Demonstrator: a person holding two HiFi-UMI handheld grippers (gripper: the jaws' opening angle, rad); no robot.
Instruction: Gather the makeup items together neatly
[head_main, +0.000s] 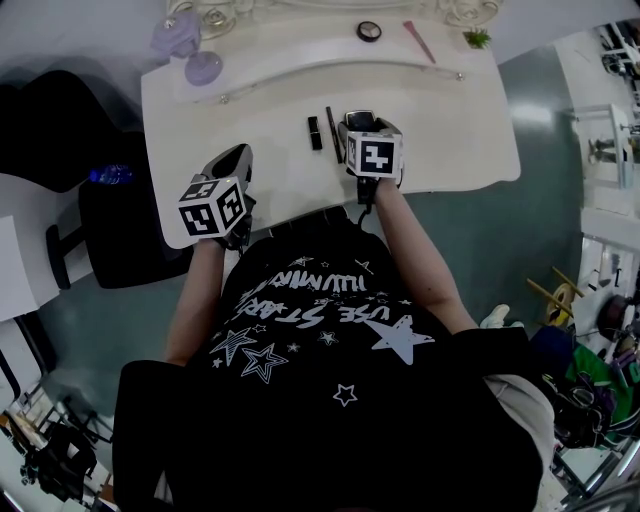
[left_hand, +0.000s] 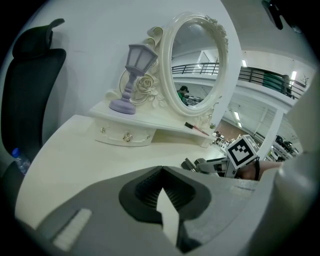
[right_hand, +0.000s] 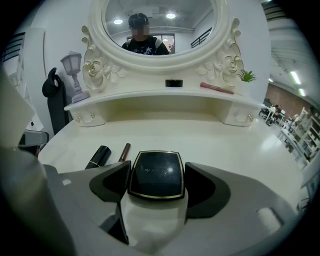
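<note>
A black square compact (right_hand: 156, 175) with a gold rim sits between the jaws of my right gripper (right_hand: 156, 169), which are shut on its two sides just over the white vanity top (right_hand: 225, 145). Left of it lie a black lipstick (right_hand: 98, 156) and a thin brown pencil (right_hand: 124, 151). In the head view the right gripper (head_main: 360, 123) is at the table's middle, beside the lipstick (head_main: 315, 132) and the pencil (head_main: 333, 132). My left gripper (head_main: 238, 158) hangs over the table's front left edge, shut and empty, its tips meeting (left_hand: 161, 172).
The raised shelf (right_hand: 150, 96) under the oval mirror (right_hand: 160, 30) carries a round black compact (head_main: 369, 31), a pink stick (head_main: 420, 42), a small green plant (head_main: 477, 38) and a purple lantern lamp (left_hand: 132, 77). A black chair (head_main: 120, 235) stands left of the table.
</note>
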